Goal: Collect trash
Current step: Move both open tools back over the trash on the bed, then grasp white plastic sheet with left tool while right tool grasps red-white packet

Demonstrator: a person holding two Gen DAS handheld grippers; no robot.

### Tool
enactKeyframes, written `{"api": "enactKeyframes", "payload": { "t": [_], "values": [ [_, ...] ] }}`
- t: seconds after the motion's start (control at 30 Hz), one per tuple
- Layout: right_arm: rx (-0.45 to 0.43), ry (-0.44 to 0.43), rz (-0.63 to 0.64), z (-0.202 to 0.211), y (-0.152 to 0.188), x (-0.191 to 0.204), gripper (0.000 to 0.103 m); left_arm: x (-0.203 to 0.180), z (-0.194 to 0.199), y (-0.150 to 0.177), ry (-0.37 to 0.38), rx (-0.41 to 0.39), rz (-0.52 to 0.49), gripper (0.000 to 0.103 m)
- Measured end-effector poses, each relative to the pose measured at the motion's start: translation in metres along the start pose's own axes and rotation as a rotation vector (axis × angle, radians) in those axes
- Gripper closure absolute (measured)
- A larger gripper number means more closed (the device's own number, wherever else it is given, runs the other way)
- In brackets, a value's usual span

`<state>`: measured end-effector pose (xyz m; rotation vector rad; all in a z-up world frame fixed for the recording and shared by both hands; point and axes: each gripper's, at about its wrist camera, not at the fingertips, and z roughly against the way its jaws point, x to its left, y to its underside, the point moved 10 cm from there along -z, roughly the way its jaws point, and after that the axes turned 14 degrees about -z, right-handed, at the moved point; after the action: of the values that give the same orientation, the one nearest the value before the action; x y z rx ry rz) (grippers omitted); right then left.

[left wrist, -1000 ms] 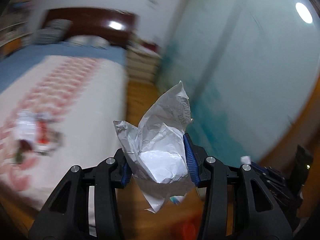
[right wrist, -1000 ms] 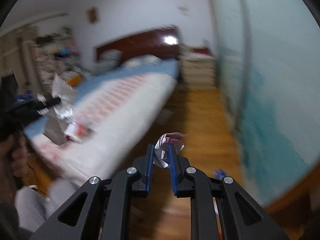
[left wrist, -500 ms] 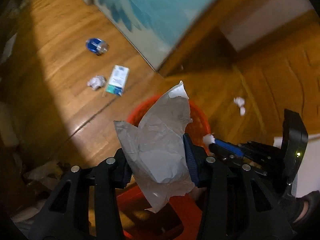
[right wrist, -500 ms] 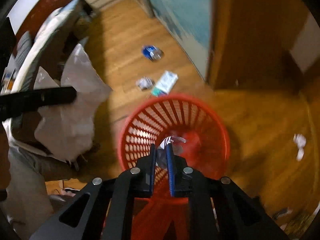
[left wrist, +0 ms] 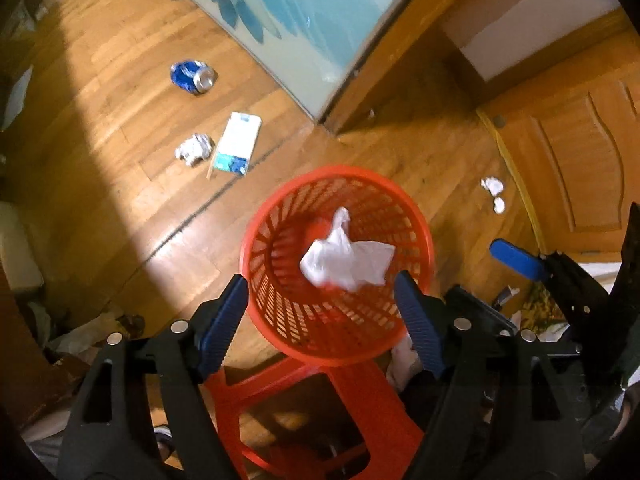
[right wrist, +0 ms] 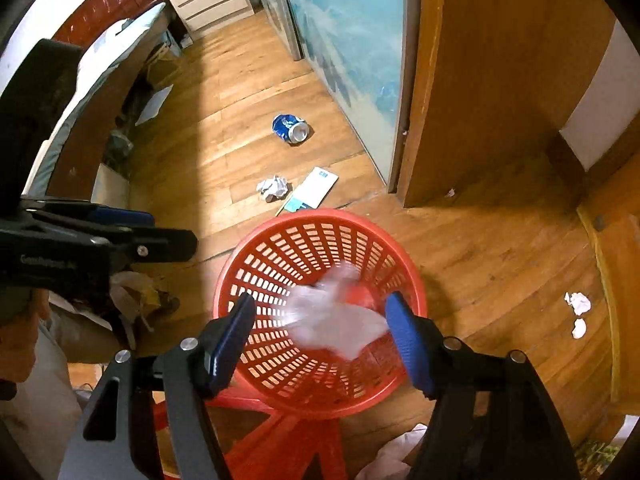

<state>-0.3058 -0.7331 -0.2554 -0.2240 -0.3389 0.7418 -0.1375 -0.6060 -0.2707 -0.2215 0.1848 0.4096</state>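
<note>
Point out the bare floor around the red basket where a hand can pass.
Free: floor between red basket and white scraps by the door. Crowded: beyond the rim, where crumpled paper, flat carton and blue can lie.

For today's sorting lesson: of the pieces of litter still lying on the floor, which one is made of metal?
The crushed blue can, lying on its side with its silver end showing. The others are crumpled paper, a flat carton and white scraps.
</note>
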Motion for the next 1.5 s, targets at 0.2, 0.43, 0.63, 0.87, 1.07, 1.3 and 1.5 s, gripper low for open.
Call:
{"api": "enactKeyframes", "payload": {
  "t": [0.2,0.43,0.63,0.87,1.07,1.3,1.5],
  "values": [
    [-0.047,-0.025,-0.01,0.019,-0.019,0.026,0.037,0.021,0.056,-0.008,-0.075,-0.146,0.023,0.028],
    [-0.152,-0.105,0.117,0.057,-0.052,0.126,0.038,0.079,0.148,0.003,-0.182,-0.328,0.119,0.028],
    [-0.253,-0.274,0.253,0.103,-0.078,0.276,0.038,0.176,0.272,0.061,-0.367,-0.523,0.273,0.027],
    [-0.322,-0.487,0.423,0.135,-0.054,0.491,0.038,0.3,0.391,0.209,-0.588,-0.728,0.572,0.024],
    [-0.277,-0.581,0.513,0.117,0.003,0.627,0.038,0.381,0.402,0.338,-0.694,-0.746,0.796,0.024],
    [-0.227,-0.615,0.582,0.068,0.06,0.714,0.038,0.455,0.372,0.414,-0.699,-0.723,0.896,0.024],
    [-0.197,-0.625,0.598,0.027,0.076,0.783,0.04,0.491,0.373,0.433,-0.656,-0.769,0.934,0.024]
  ]
}}
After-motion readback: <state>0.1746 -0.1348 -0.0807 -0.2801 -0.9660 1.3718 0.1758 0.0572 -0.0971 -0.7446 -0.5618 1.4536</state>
